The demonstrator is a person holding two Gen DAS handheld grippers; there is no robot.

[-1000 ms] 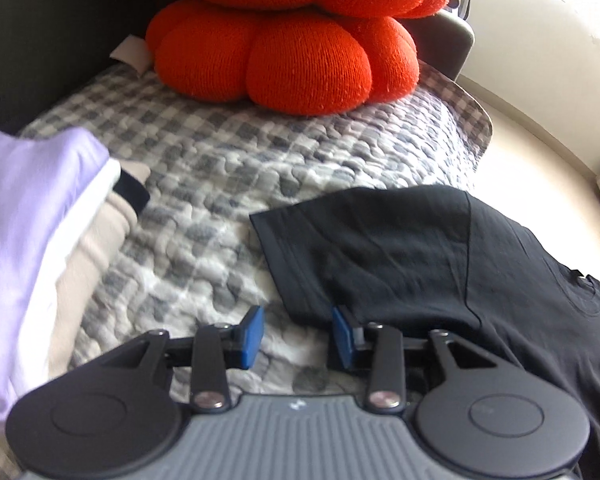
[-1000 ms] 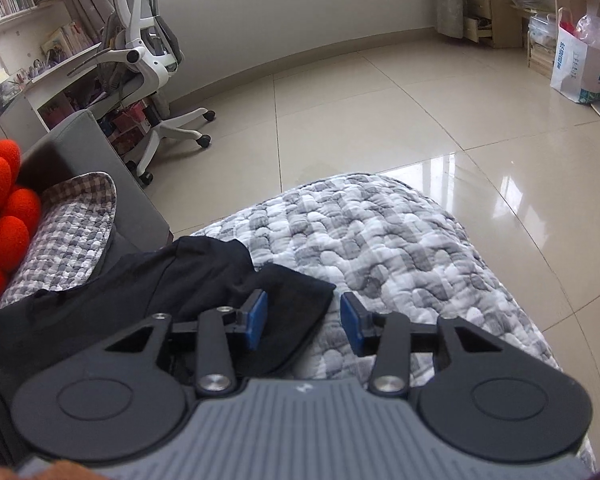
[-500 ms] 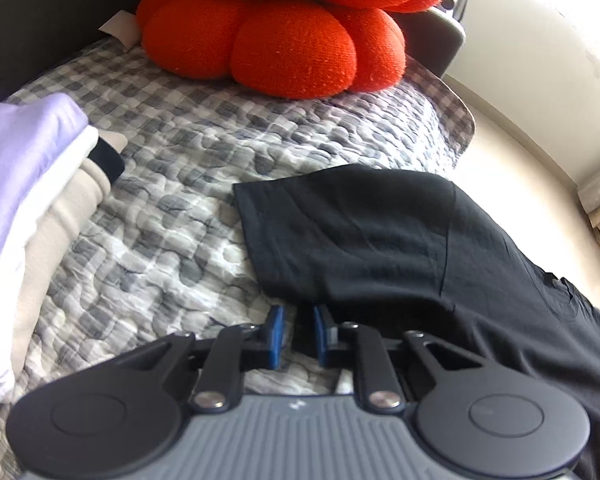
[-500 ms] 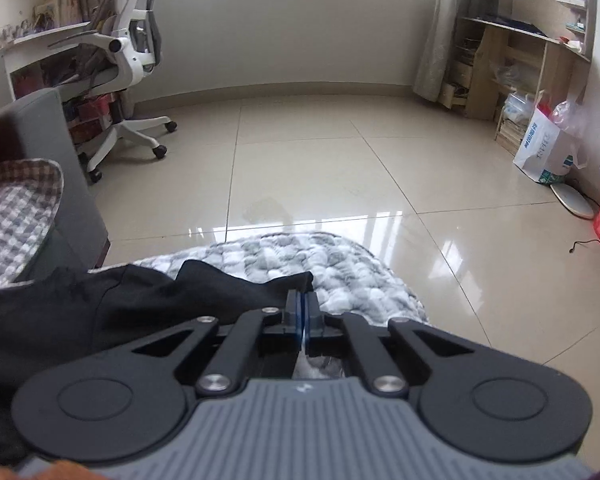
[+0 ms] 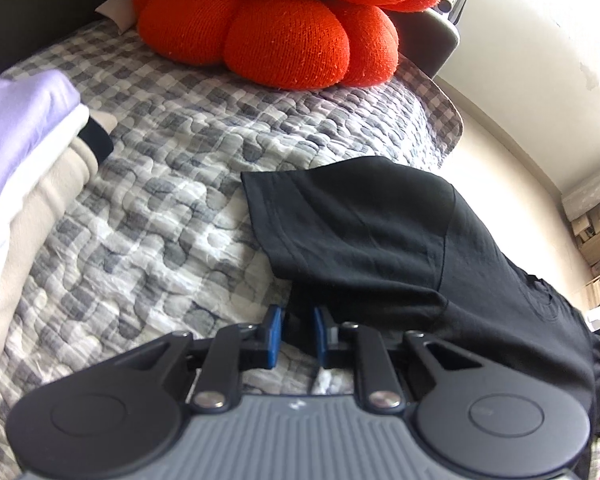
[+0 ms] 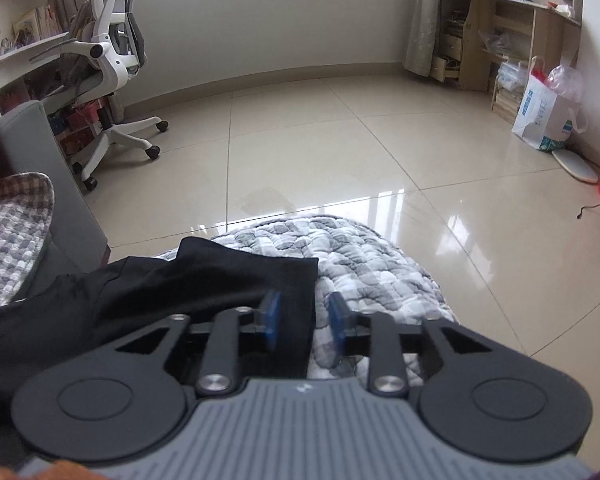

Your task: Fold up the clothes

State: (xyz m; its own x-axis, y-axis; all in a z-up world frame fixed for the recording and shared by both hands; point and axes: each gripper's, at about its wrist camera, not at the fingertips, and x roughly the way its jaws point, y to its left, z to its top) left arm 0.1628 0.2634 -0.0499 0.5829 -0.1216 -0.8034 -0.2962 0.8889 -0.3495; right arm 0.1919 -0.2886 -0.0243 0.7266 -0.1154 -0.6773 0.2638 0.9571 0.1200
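The left gripper (image 5: 296, 334) pinches a fold of the black T-shirt (image 5: 380, 232) between narrow blue pads. The right gripper (image 6: 305, 322) has just reopened; its jaws stand apart, straddling the shirt's edge (image 6: 292, 280) without pressing it. The soft matte shirt lies lengthwise across the grippers on a quilted grey-checked cover (image 5: 160, 208), sleeve pointing away. Beyond: knitted, lobed orange cushion (image 5: 284, 32), folded pastel clothes stack (image 5: 24, 152).
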